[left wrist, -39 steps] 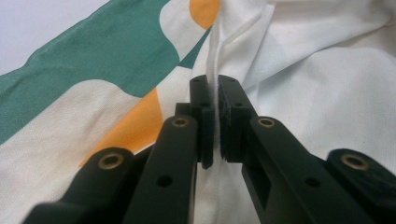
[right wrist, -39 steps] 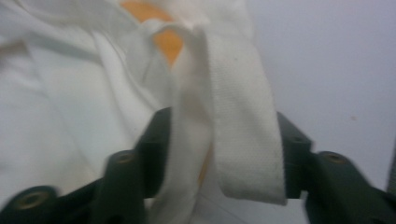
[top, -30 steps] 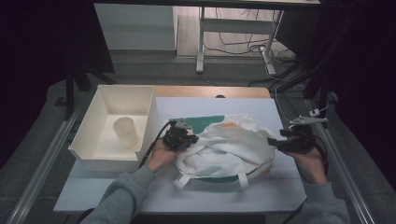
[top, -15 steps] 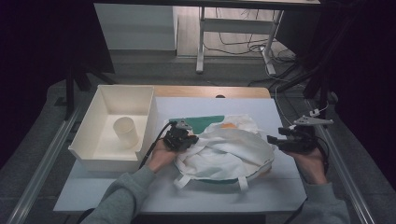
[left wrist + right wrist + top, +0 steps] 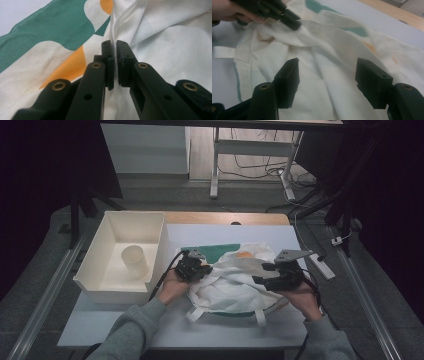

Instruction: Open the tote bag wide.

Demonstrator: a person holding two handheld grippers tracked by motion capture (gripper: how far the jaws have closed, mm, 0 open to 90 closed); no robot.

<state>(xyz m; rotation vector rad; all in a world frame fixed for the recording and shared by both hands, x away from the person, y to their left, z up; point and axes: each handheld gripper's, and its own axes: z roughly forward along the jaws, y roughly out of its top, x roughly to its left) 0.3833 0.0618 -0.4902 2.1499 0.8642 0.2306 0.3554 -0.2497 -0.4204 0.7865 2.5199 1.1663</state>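
The left tool (image 5: 115, 53) pinches only a thin fold of the cloth bag (image 5: 235, 280) lying beside the white bin (image 5: 125, 252) (probably a single layer), so it may slip free before the wide-open right tool (image 5: 327, 82) bites.

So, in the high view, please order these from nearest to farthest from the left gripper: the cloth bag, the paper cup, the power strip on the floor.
From the left gripper:
1. Cloth bag, pinched in its jaws, at table centre.
2. Paper cup, to its left inside the white bin.
3. Power strip, far right, beyond the table edge.
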